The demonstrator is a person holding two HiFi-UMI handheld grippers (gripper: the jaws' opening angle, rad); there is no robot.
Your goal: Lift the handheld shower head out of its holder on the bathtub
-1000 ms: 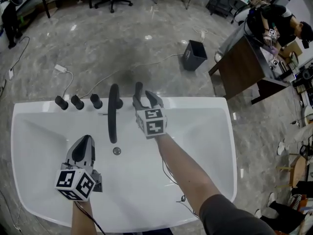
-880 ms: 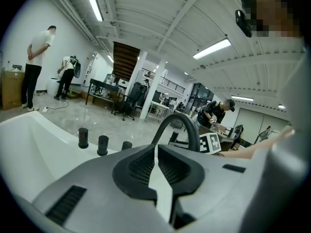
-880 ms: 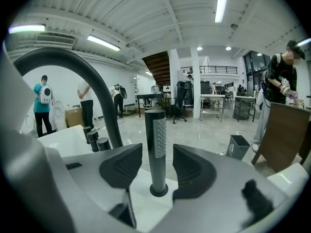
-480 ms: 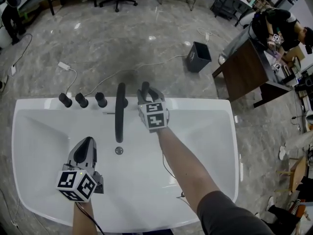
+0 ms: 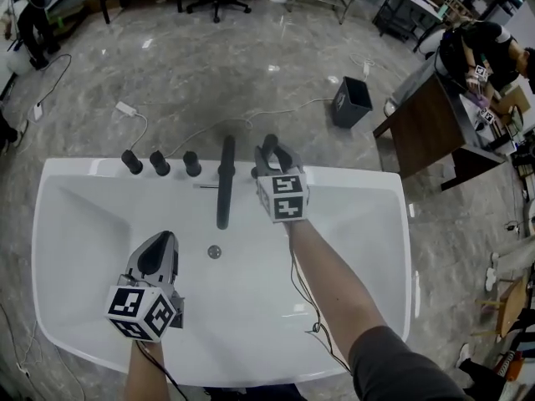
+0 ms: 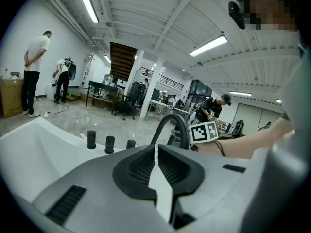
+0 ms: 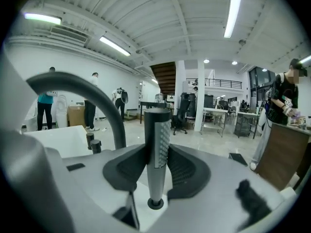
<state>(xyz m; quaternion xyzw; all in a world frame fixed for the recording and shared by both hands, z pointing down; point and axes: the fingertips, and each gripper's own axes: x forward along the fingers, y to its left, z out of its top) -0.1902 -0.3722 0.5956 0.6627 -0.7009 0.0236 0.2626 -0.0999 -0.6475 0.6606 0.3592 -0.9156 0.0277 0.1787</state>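
Observation:
The handheld shower head [image 7: 156,140], a slim grey stick with a nozzle strip, stands upright between the pads of my right gripper [image 7: 156,159]. Its foot sits at the black holder ring [image 7: 155,204]. These jaws have just been closing and now press on it from both sides. In the head view my right gripper [image 5: 276,153] is at the far rim of the white bathtub [image 5: 351,178], just right of the black curved spout [image 5: 224,192]. My left gripper [image 5: 159,242] hovers over the tub's near left, shut and holding nothing.
Three black knobs [image 5: 159,164] stand on the rim left of the spout. A drain [image 5: 215,251] lies in the tub floor. Beyond the tub are a black bin [image 5: 351,101], a wooden desk [image 5: 422,128], floor cables and people.
My right gripper's jaws have closed in on the shower head. The head view has shifted a little, so the tub sits further right. The left gripper has drifted slightly.

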